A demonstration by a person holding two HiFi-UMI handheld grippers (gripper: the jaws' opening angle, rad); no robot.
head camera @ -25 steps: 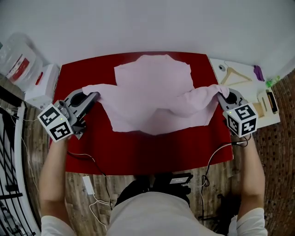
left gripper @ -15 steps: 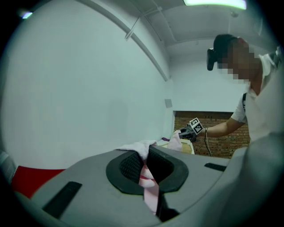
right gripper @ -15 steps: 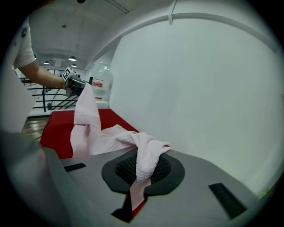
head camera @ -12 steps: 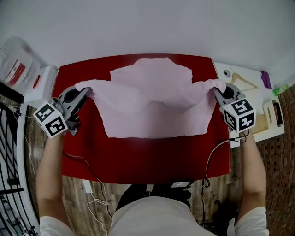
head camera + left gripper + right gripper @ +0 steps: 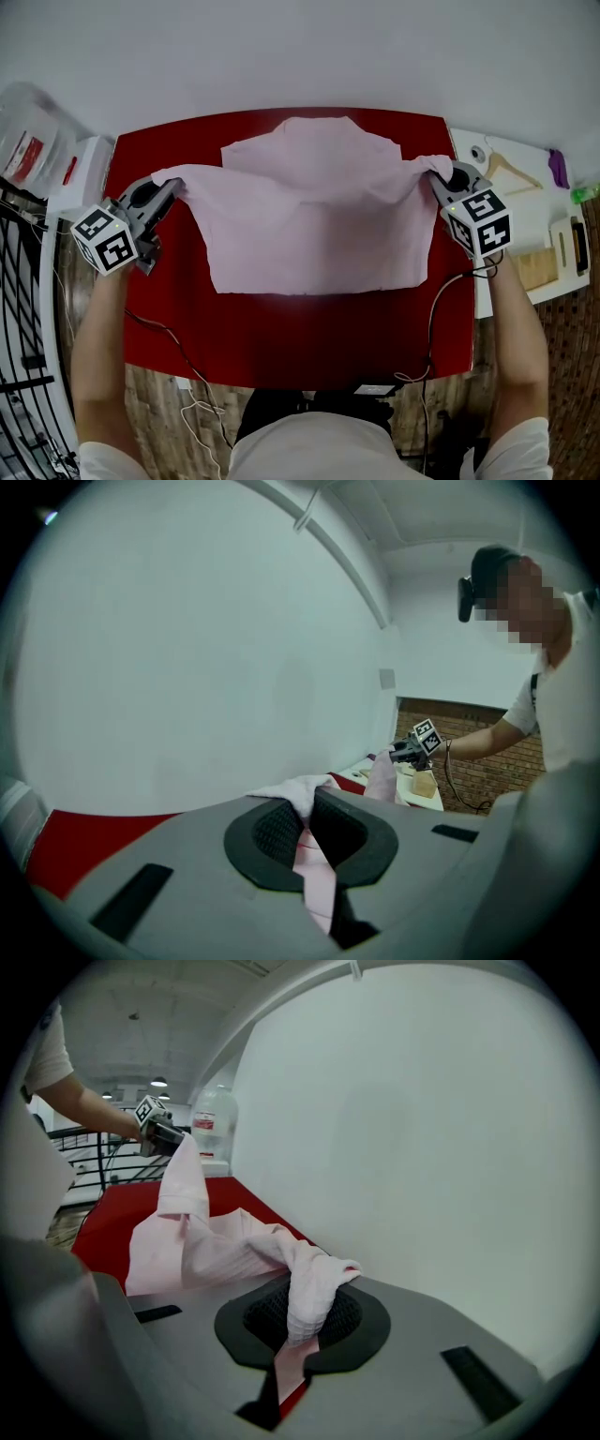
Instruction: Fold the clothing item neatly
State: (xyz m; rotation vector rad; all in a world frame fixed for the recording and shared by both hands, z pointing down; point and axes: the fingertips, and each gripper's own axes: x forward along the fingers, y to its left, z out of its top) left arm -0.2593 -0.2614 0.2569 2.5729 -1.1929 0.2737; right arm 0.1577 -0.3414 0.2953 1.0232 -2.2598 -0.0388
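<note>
A pale pink shirt (image 5: 314, 216) hangs spread between my two grippers over the red table (image 5: 281, 323). Its lower hem lies across the table's middle and its collar end rests near the far edge. My left gripper (image 5: 173, 186) is shut on the shirt's left corner, and pink cloth (image 5: 314, 874) is pinched between its jaws. My right gripper (image 5: 439, 176) is shut on the right corner, where bunched cloth (image 5: 309, 1293) wraps over its jaws. In the right gripper view the shirt (image 5: 202, 1237) stretches away toward the left gripper (image 5: 161, 1136).
A white side table (image 5: 525, 225) at the right holds a wooden hanger (image 5: 502, 167), a wooden block (image 5: 534, 267) and small items. A white box (image 5: 80, 173) and a clear plastic container (image 5: 23, 127) stand at the left. Cables (image 5: 192, 398) trail off the near edge. A white wall (image 5: 300, 47) lies beyond.
Both grippers have moved outward and slightly away from me, pulling the shirt taut. The sagging fold in the middle has flattened and the hem now lies straighter.
</note>
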